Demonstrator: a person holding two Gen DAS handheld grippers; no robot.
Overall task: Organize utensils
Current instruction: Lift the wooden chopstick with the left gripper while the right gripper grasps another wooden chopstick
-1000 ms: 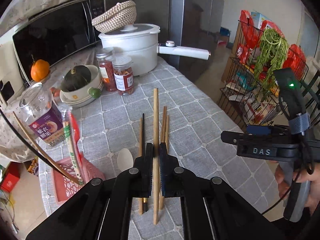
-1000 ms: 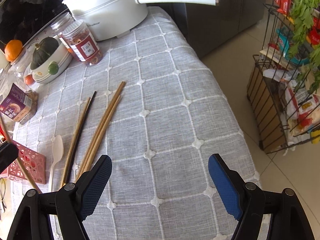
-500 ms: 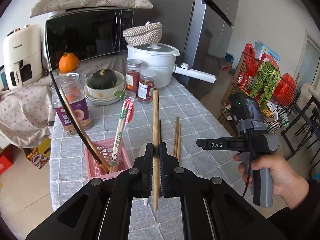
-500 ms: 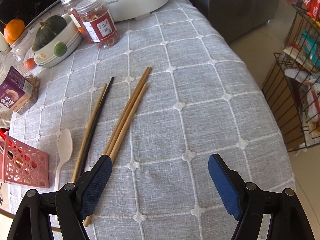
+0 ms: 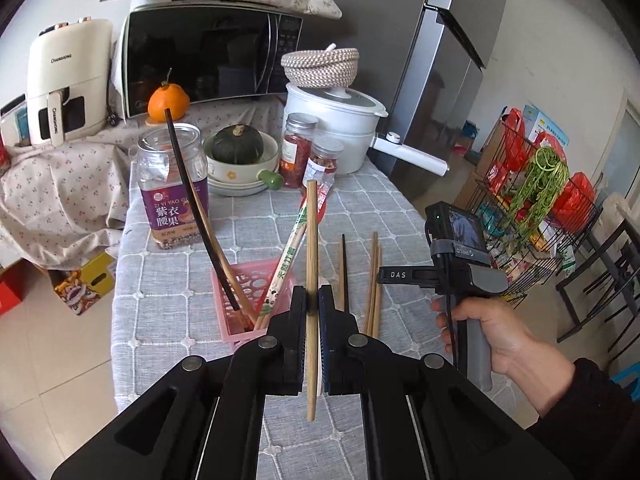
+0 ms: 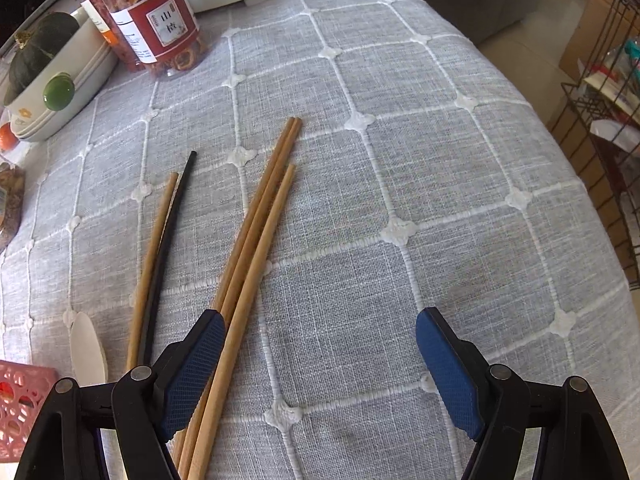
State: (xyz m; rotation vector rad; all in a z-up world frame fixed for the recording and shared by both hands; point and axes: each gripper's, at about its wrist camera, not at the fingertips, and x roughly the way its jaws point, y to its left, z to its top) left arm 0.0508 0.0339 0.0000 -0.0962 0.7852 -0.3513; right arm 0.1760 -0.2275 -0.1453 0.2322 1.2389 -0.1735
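My left gripper (image 5: 313, 300) is shut on a long wooden chopstick (image 5: 311, 240), held above the table just right of the pink basket (image 5: 234, 322). The basket holds a black-tipped chopstick (image 5: 192, 200) and a paper-wrapped pair (image 5: 286, 264). Three wooden chopsticks (image 6: 256, 240) lie on the grey tablecloth, with a wooden and a black chopstick (image 6: 160, 248) left of them and a white spoon (image 6: 88, 346) nearby. My right gripper (image 6: 320, 344) hangs open low over the cloth, its left finger over the three chopsticks. In the left wrist view a hand holds the right gripper (image 5: 404, 276) beside those chopsticks (image 5: 374, 280).
A snack jar (image 5: 174, 188), a bowl with a green squash (image 5: 240, 156), two red-lidded jars (image 6: 156, 24) and a white pot (image 5: 336, 120) stand at the back of the table. A wire rack (image 5: 532, 208) stands on the floor to the right, past the table edge.
My left gripper pulled back and towards the pink basket with its chopstick. My right gripper sank closer to the cloth and towards the three wooden chopsticks, still open.
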